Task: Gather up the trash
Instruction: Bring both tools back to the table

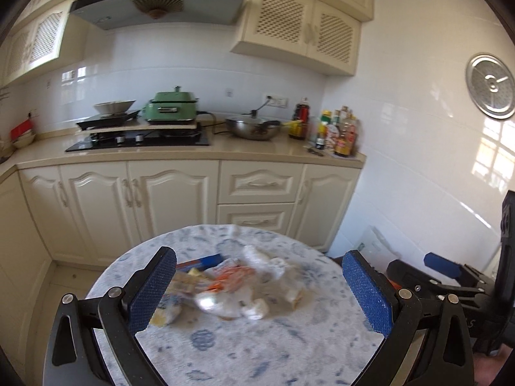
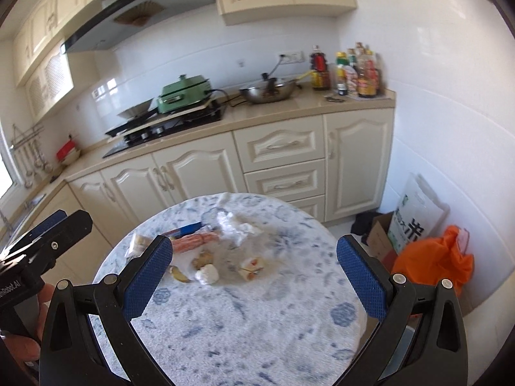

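A heap of trash [image 1: 231,286] lies on a round table with a blue-flowered white cloth [image 1: 257,353]: clear plastic wrappers, an orange-striped wrapper [image 2: 196,241], a blue packet [image 2: 185,229], crumpled white paper [image 2: 233,226], a paper ball [image 2: 207,274], a peel [image 2: 180,276] and a small food scrap [image 2: 251,265]. My left gripper [image 1: 259,284] is open and empty, hovering over the heap. My right gripper [image 2: 254,273] is open and empty above the table [image 2: 257,337], the scraps between its fingers.
Cream kitchen cabinets [image 1: 180,199] and a counter with a green cooker [image 1: 170,107], wok [image 1: 252,127] and sauce bottles [image 1: 338,133] stand behind the table. An orange bag [image 2: 441,257], a white sack [image 2: 415,215] and a cardboard box [image 2: 381,236] sit on the floor at right.
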Available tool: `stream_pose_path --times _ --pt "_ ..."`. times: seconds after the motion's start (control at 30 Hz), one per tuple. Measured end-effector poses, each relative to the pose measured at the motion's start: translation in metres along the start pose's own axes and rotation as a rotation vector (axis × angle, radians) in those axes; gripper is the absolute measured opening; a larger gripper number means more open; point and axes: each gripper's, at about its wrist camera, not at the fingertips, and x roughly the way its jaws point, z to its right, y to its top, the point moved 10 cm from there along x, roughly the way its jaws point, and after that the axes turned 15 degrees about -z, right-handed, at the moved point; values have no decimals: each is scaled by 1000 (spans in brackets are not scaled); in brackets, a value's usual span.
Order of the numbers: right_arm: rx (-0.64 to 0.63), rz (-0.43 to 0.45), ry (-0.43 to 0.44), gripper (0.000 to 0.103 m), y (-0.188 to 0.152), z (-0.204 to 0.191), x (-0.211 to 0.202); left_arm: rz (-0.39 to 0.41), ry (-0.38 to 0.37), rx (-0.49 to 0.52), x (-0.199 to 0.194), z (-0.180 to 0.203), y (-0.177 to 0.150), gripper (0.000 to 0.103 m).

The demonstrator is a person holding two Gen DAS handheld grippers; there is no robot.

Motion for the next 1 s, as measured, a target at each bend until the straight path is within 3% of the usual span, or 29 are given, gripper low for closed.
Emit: stream_pose_path --times 0.2,0.5,0.9,1.0 --pt "-98 -50 16 103 -4 -40 27 -28 92 -50 5 -36 -15 102" --pt "-153 -202 29 103 -32 -61 94 -142 140 -121 41 -78 -32 102" --pt "-157 -381 51 103 -65 -70 180 -285 186 -144 135 -122 -28 102" --pt "-156 -412 53 95 -69 -69 199 -315 199 -131 161 -127 -28 102"
